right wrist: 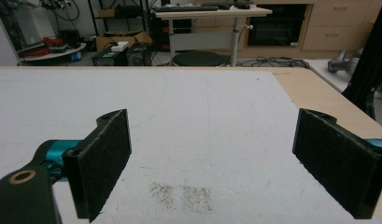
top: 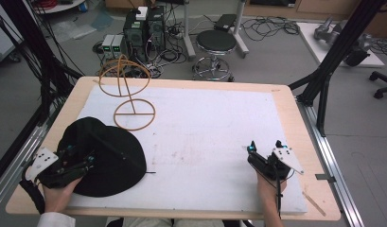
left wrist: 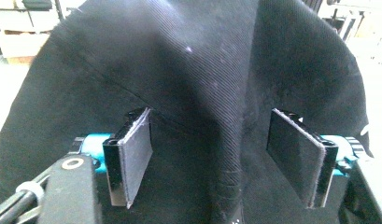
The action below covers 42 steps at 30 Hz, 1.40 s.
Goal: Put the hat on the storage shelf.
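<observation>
A black fabric hat (top: 108, 153) lies on the left side of the white mat (top: 205, 123). My left gripper (top: 91, 161) reaches in from the hat's near-left edge, held in a hand. In the left gripper view a raised fold of the hat (left wrist: 226, 154) runs up between the jaws of the left gripper (left wrist: 211, 114), and the pads stand apart from the cloth on both sides. My right gripper (top: 265, 145) rests over the mat's right part, jaws wide apart. The right gripper (right wrist: 212, 121) has only bare mat (right wrist: 202, 140) between its pads.
A wooden stand (top: 133, 113) of a flat ring base and an upright ring stands at the back left, just beyond the hat. The wooden table edge (top: 295, 123) borders the mat. Beyond the table, a stool (top: 215, 42), computer cases (top: 144, 28) and cables stand on the floor.
</observation>
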Available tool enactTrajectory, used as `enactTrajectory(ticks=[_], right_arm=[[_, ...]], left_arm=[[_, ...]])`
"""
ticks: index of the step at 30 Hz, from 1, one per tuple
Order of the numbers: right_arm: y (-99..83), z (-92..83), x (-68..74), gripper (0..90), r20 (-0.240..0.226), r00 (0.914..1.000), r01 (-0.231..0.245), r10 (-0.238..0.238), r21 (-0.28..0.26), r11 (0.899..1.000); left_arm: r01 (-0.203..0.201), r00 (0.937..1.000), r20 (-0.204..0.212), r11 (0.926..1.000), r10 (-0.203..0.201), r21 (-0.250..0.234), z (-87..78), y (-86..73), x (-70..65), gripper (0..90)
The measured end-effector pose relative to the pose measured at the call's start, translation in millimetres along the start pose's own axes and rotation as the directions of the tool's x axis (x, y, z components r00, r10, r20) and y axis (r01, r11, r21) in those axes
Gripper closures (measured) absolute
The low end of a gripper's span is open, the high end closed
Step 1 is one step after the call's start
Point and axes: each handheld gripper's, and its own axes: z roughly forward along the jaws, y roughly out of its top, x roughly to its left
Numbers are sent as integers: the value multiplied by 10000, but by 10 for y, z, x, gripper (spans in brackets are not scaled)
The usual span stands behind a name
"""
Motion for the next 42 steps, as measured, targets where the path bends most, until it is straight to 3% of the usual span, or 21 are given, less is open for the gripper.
enactTrajectory(ticks=[7, 13, 14, 15, 18, 19, 20, 23, 25, 34, 42], right_arm=[[0, -1, -1, 107, 31, 10000, 18, -18, 7, 10000], [-2, 1, 3, 107, 31, 10000, -3, 3, 19, 10000], [-2, 1, 4, 107, 28, 10000, -14, 14, 19, 10000], [-2, 1, 3, 106, 27, 10000, -9, 9, 15, 10000], [-2, 1, 4, 107, 26, 10000, 8, -8, 30, 10000], [-2, 1, 4, 107, 26, 10000, 8, -8, 30, 10000], [-2, 1, 5, 107, 25, 10000, 0, 0, 21, 10000], [-3, 2, 5, 107, 54, 10000, 32, -32, 15, 10000], [-3, 4, 4, 107, 53, 10000, 57, -57, -1, 10000], [-4, 4, 4, 107, 52, 10000, 71, -71, -1, 10000], [-3, 2, 4, 107, 42, 10000, 45, -45, 27, 10000]], left_arm=[[-151, 9999, -40, 9987, 154, 485, 35, -58, -34, 362], [15, 10000, -1, 9989, -15, 468, 32, -58, -25, 444], [51, 10000, 18, 9990, -52, 453, 32, -57, -21, 473], [43, 9994, -342, 9986, -25, 529, 39, -47, -37, 527], [78, 9992, -396, 9982, -54, 587, 44, -34, -46, 639], [94, 9989, -455, 9980, -66, 619, 48, -28, -56, 639], [61, 9989, -474, 9979, -30, 646, 48, -24, -63, 753], [-1, 9985, -545, 9975, 39, 702, 46, -8, -80, 823], [-179, 9988, -439, 9980, 205, 608, 32, -12, -81, 841], [113, 9996, -282, 9985, -98, 539, 6, -3, -57, 855], [41, 9998, -204, 9992, -32, 400, -8, 6, -59, 859]])
